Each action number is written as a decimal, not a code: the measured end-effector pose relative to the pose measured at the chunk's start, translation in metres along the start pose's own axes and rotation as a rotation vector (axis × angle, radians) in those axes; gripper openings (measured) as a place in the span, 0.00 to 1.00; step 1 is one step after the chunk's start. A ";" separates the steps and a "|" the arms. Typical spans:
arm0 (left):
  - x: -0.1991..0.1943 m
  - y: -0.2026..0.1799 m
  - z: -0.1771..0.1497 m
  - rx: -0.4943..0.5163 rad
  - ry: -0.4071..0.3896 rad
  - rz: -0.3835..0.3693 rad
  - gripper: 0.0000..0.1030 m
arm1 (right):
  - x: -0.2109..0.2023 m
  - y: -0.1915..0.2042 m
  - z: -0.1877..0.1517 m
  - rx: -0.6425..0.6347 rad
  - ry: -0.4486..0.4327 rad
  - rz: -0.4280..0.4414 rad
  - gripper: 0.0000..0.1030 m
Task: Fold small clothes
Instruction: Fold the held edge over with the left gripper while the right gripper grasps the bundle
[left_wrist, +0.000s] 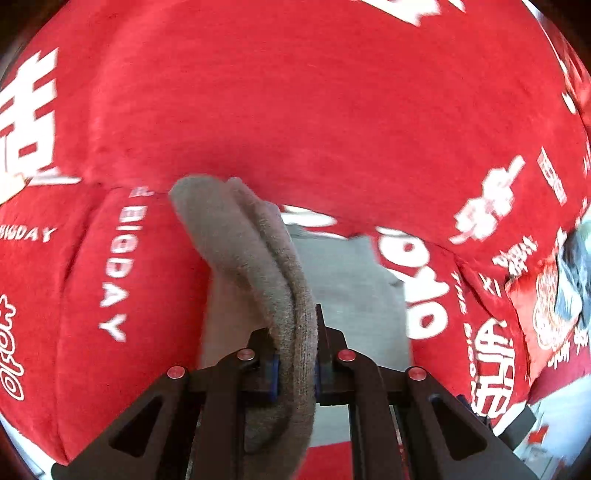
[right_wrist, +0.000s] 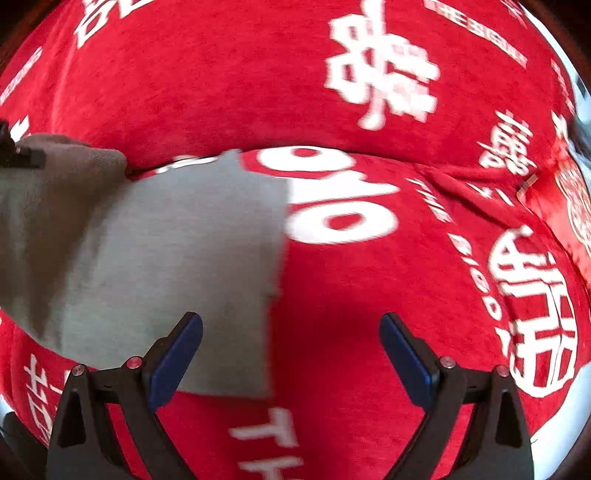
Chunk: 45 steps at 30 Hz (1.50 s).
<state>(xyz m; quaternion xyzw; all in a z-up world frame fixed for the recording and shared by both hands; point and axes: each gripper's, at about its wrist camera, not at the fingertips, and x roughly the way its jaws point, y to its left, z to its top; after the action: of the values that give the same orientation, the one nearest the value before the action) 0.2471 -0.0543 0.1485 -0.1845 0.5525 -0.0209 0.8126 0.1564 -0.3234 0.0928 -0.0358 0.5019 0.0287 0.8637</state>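
My left tongs (left_wrist: 295, 363) are clamped on a thick brownish-grey knit piece (left_wrist: 255, 258), probably a sock, its edge pinched between the pads and the rest arching up and away over the lighter grey cloth (left_wrist: 343, 280) below. My right tongs (right_wrist: 291, 354) stand wide open with nothing between them, hovering over that grey cloth's (right_wrist: 177, 258) near corner. Both pieces sit on the red cover (right_wrist: 258, 92) with white lettering; what lies under it I cannot tell. To do this well, I'd say: carry the gripped edge across in one smooth arc, keep the knit clear of the flat cloth, and use the free right tongs to pin the far end before letting go.
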 end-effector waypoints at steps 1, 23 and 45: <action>0.007 -0.021 -0.001 0.021 0.012 0.001 0.13 | -0.001 -0.010 -0.003 0.017 -0.002 -0.004 0.94; 0.119 -0.134 -0.057 -0.055 0.239 -0.014 0.86 | 0.018 -0.094 -0.052 0.190 0.014 0.056 0.94; 0.021 -0.096 -0.174 0.570 -0.063 0.059 0.87 | 0.074 -0.054 0.083 0.359 0.257 0.807 0.80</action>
<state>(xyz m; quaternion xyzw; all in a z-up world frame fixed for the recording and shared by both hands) 0.1143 -0.1969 0.1050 0.0667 0.5039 -0.1460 0.8487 0.2696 -0.3689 0.0713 0.3094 0.5758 0.2706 0.7067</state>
